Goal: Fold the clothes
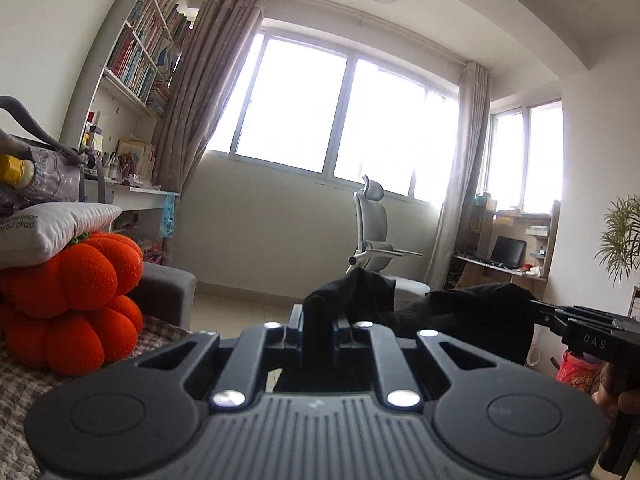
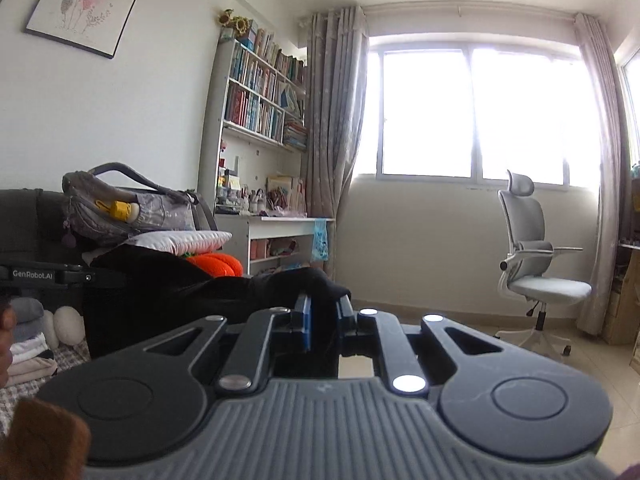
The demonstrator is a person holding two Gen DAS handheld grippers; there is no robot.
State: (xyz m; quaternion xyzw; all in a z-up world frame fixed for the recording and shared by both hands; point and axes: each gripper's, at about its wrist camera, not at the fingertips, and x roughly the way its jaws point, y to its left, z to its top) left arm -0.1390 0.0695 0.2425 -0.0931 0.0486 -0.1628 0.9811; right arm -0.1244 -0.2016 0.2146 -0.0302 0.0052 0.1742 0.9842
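Both claws are gripping one black garment (image 1: 460,312), holding it stretched in the air in front of the white office chair (image 1: 372,236). Left claw (image 1: 318,330) is pinching one bunched end; right claw (image 2: 322,320) is clamping the other.

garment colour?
Black, plain. The garment shows best in the left wrist view, stretched between the left gripper and right gripper.
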